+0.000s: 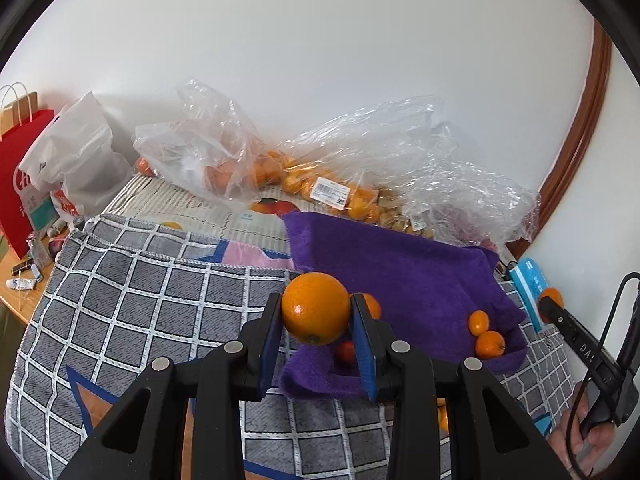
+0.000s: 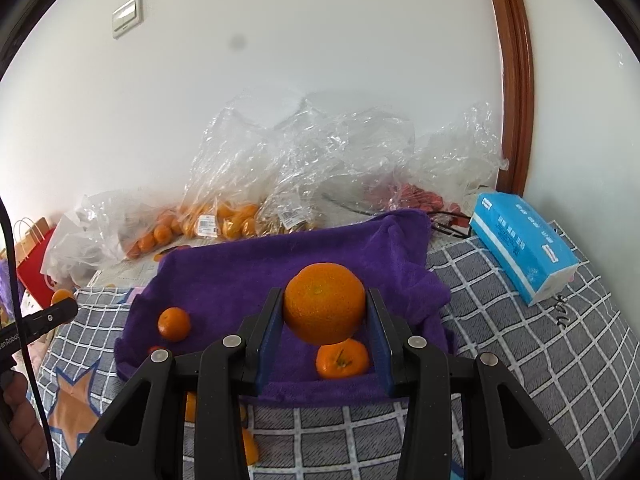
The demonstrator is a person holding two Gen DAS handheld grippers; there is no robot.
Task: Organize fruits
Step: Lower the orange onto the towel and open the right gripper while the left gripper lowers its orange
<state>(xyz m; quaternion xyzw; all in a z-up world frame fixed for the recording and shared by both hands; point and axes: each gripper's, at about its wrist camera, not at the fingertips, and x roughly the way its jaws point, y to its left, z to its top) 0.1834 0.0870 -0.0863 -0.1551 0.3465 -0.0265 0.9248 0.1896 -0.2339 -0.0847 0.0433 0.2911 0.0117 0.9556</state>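
Observation:
My left gripper (image 1: 316, 330) is shut on a smooth orange (image 1: 315, 308) and holds it above the near left edge of a purple towel (image 1: 400, 264). My right gripper (image 2: 325, 330) is shut on a rough-skinned orange (image 2: 325, 308) above the same purple towel (image 2: 248, 272). Small mandarins lie on the towel: two at its right (image 1: 489, 344) in the left wrist view, one (image 2: 342, 358) under the right gripper and one (image 2: 174, 323) to the left. A small red fruit (image 1: 345, 353) lies below the left gripper.
Clear plastic bags of oranges (image 1: 240, 168) and other fruit (image 2: 224, 220) line the wall. A blue tissue pack (image 2: 524, 248) lies right of the towel on the checked cloth (image 1: 140, 300). A red paper bag (image 1: 16, 184) and white bag (image 1: 76, 160) stand at far left.

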